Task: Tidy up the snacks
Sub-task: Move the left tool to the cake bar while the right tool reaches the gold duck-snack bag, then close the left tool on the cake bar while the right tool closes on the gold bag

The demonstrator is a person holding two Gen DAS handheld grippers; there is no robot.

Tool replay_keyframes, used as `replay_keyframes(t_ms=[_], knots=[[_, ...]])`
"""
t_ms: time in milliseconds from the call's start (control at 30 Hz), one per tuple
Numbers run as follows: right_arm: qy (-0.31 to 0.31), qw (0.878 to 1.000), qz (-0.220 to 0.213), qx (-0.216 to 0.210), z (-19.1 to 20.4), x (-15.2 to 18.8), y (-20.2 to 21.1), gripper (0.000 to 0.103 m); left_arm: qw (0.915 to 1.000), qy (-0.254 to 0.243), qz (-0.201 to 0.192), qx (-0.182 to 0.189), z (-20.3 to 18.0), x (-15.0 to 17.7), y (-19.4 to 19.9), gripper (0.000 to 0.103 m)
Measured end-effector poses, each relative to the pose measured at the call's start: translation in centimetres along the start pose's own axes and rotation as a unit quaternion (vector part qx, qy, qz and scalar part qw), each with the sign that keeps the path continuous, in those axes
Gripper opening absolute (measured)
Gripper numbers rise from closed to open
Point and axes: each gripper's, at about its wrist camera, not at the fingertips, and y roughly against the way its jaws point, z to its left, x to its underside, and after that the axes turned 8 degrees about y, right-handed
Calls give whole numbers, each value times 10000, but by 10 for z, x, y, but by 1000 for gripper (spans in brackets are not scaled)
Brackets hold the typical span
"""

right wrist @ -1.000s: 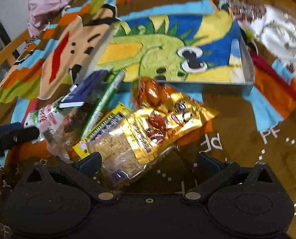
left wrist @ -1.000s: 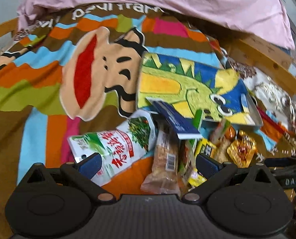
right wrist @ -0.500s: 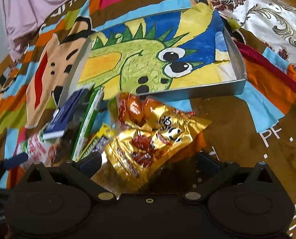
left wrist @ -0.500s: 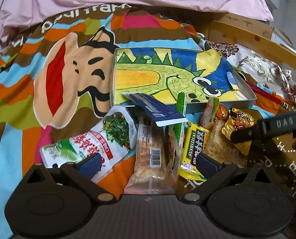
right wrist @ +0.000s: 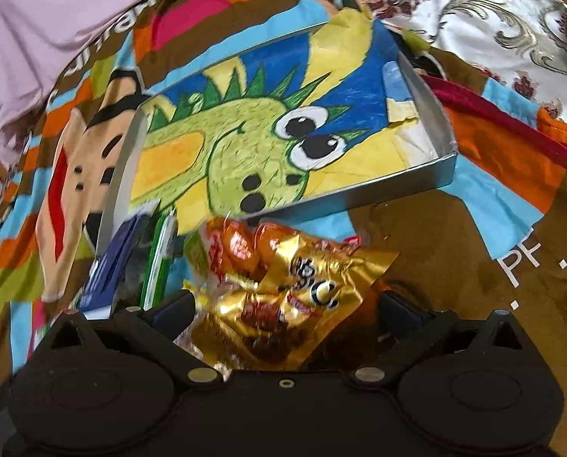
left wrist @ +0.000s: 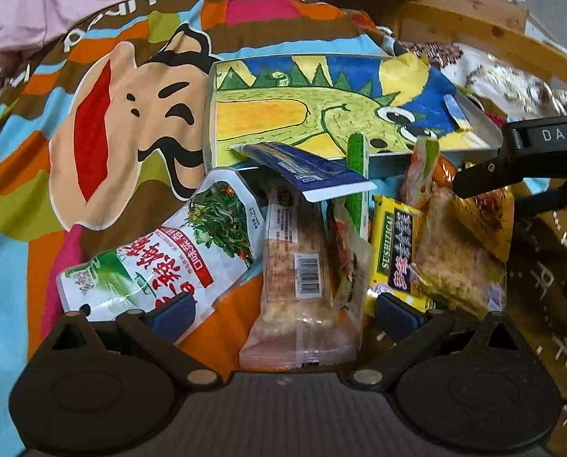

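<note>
A pile of snack packets lies on a colourful bedspread in front of a shallow dinosaur-print tray (left wrist: 321, 114), which also shows in the right wrist view (right wrist: 417, 175). My left gripper (left wrist: 285, 312) is open, its fingers either side of a clear biscuit packet (left wrist: 298, 285), beside a white-green packet (left wrist: 169, 259) and a yellow packet (left wrist: 394, 251). My right gripper (right wrist: 287, 310) is open, its fingers either side of a gold foil packet (right wrist: 295, 301). An orange packet (right wrist: 241, 243) lies behind it. A dark blue packet (left wrist: 310, 171) leans on the tray's near rim.
A green stick packet (right wrist: 159, 259) lies by the blue packet (right wrist: 110, 266). A pink quilt (left wrist: 93, 3) lies at the back. A wooden bed frame (left wrist: 493, 38) and patterned white cloth (right wrist: 512, 30) are at the right. The right gripper's body (left wrist: 531, 152) reaches in over the pile.
Both grippers have moved forward and down over the pile. The gold packet now sits between my right fingers and the biscuit packet between my left fingers.
</note>
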Motion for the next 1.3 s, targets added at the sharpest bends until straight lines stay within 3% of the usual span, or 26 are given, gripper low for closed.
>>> replay_keyframes(t_ms=[233, 500, 700, 833, 933, 1300], knots=[[-73, 9995, -104, 278, -2, -3, -5, 97, 9991, 266, 21, 335, 7, 1, -7, 89], [-152, 9990, -245, 346, -9, 0, 5, 86, 9992, -220, -29, 335, -7, 4, 1, 66], [-176, 9991, -99, 369, -13, 1, 1, 69, 9996, -29, 7, 265, -3, 2, 2, 61], [-122, 9996, -77, 261, -12, 2, 2, 58, 9997, 148, 39, 215, 3, 2, 1, 51], [-28, 9999, -10, 161, -9, 5, 3, 52, 9997, 161, 62, 188, 2, 3, 1, 50], [508, 9985, 214, -70, 1, 18, 14, 49, 9993, 268, 239, 128, -6, 11, 17, 48]])
